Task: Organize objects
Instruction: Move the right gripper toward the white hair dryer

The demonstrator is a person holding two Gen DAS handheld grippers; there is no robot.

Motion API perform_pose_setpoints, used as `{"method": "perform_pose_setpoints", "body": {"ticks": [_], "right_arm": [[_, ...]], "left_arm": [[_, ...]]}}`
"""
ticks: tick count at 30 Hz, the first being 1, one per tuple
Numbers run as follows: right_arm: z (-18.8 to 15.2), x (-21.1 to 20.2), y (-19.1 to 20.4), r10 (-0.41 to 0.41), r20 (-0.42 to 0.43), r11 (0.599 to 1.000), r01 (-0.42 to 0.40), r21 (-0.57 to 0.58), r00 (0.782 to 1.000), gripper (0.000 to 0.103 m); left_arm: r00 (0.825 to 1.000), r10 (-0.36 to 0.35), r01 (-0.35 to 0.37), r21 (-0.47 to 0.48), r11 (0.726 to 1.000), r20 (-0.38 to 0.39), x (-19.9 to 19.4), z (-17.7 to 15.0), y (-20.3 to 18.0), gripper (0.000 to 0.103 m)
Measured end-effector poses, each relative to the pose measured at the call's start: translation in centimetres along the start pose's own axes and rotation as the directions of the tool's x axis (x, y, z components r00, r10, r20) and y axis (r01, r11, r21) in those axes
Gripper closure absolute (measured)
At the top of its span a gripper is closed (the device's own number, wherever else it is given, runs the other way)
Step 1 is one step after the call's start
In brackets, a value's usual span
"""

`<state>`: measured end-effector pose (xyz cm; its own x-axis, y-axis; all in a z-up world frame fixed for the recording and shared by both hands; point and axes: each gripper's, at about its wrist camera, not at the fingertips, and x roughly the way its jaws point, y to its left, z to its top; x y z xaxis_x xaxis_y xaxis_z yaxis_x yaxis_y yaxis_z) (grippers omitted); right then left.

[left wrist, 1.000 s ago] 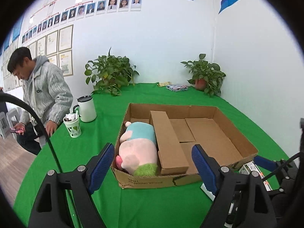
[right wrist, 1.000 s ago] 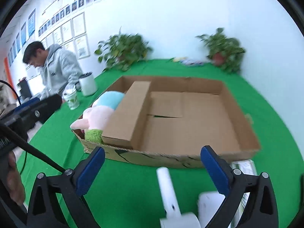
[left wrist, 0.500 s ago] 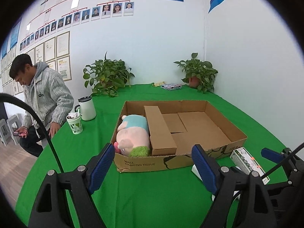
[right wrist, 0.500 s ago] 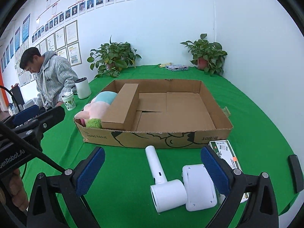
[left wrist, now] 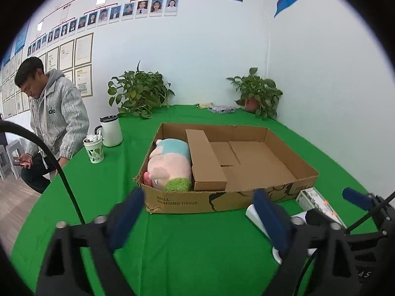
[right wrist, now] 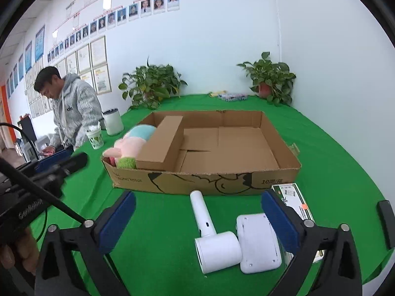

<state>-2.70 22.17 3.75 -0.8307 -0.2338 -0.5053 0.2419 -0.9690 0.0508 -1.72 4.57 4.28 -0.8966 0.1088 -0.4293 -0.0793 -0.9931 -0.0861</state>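
A shallow cardboard box (left wrist: 177, 201) (right wrist: 197, 181) sits on the green table. In its left end lies a pink and blue plush toy (left wrist: 170, 164) (right wrist: 128, 146) next to a long cardboard insert (left wrist: 205, 157) (right wrist: 161, 144). In front of the box lie a white hair dryer (right wrist: 212, 234), a white flat device (right wrist: 258, 244) and a green-and-white carton (right wrist: 295, 198) (left wrist: 318, 203). My left gripper (left wrist: 200, 222) is open and empty, before the box's front wall. My right gripper (right wrist: 197, 219) is open and empty, above the hair dryer.
A white mug (left wrist: 111, 130) and a paper cup (left wrist: 94, 149) stand left of the box. Two potted plants (left wrist: 138, 93) (left wrist: 258, 96) stand at the back by the wall. A man in a grey hoodie (left wrist: 56, 120) sits at the table's left edge.
Both grippers have pulled back from the box and away from it. The hair dryer, white device and carton have come fully into the right wrist view.
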Motion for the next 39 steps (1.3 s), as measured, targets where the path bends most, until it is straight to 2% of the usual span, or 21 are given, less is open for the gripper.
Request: {"method": "perform_pose_setpoints", "body": {"ticks": [2, 8, 10, 14, 16, 18, 21, 24, 27, 28, 30, 31, 34, 39], "right_arm": [[-0.3, 0.3, -0.3, 0.019, -0.007, 1.000, -0.019, -0.004, 1.000, 0.001], [-2.9, 1.9, -1.9, 0.089, -0.050, 0.996, -0.089, 0.018, 0.995, 0.001], [-3.9, 2.2, -2.4, 0.107, -0.066, 0.994, -0.107, 0.014, 0.992, 0.001], [-5.7, 2.5, -3.0, 0.169, -0.104, 0.985, -0.170, 0.001, 0.980, 0.001], [-6.5, 3.0, -3.1, 0.189, -0.130, 0.982, -0.189, 0.006, 0.973, 0.001], [-7.2, 3.9, -2.9, 0.184, -0.162, 0.983, -0.184, 0.017, 0.970, 0.001], [-7.7, 5.3, -2.2, 0.164, -0.209, 0.986, -0.169, -0.009, 0.964, 0.001], [-7.5, 6.7, -1.2, 0.159, -0.241, 0.982, -0.178, -0.057, 0.957, 0.001], [-7.1, 8.3, -0.8, 0.088, -0.277, 0.989, -0.117, -0.093, 0.957, 0.002], [-6.9, 8.7, -0.9, 0.068, -0.284, 0.990, -0.099, -0.097, 0.956, 0.004], [-6.9, 9.8, -0.9, 0.044, -0.312, 0.991, -0.080, -0.104, 0.949, 0.020], [-7.1, 10.2, -0.7, 0.043, -0.335, 0.990, -0.085, -0.111, 0.941, 0.032], [-7.4, 11.0, 0.4, 0.006, -0.361, 0.983, -0.072, -0.168, 0.932, 0.047], [-7.2, 11.1, 1.8, 0.060, -0.403, 0.993, -0.098, -0.073, 0.913, 0.048]], "left_arm": [[1.000, -0.004, 0.004, -0.022, 1.000, -0.002, 0.2, 0.0, 0.3, 0.008], [0.997, 0.073, -0.074, -0.014, 0.997, -0.020, 1.4, -1.3, 0.7, 0.008], [0.996, 0.079, -0.079, -0.008, 0.997, -0.028, 1.4, -1.7, 0.7, 0.008], [0.993, 0.108, -0.105, 0.052, 0.993, -0.041, 1.2, -2.8, 0.2, 0.008], [0.990, 0.125, -0.119, 0.076, 0.990, -0.072, 1.5, -3.6, 0.1, 0.008], [0.980, 0.152, -0.142, 0.080, 0.987, -0.126, 2.3, -4.4, 0.4, 0.008], [0.972, 0.147, -0.140, 0.054, 0.989, -0.183, 2.9, -5.3, 1.1, 0.008], [0.966, 0.146, -0.143, 0.028, 0.989, -0.216, 3.0, -5.8, 1.7, 0.008], [0.967, 0.134, -0.136, 0.003, 0.991, -0.215, 2.5, -5.8, 2.3, 0.008], [0.968, 0.136, -0.140, -0.004, 0.990, -0.210, 2.3, -5.8, 2.6, 0.008], [0.970, 0.141, -0.148, -0.018, 0.989, -0.200, 1.9, -5.7, 3.0, 0.008], [0.970, 0.144, -0.151, -0.021, 0.988, -0.197, 1.9, -5.6, 3.2, 0.008], [0.970, 0.135, -0.144, -0.030, 0.989, -0.204, 1.9, -5.5, 3.9, 0.008], [0.970, 0.091, -0.105, -0.050, 0.993, -0.224, 2.0, -5.2, 4.7, 0.008]]}}
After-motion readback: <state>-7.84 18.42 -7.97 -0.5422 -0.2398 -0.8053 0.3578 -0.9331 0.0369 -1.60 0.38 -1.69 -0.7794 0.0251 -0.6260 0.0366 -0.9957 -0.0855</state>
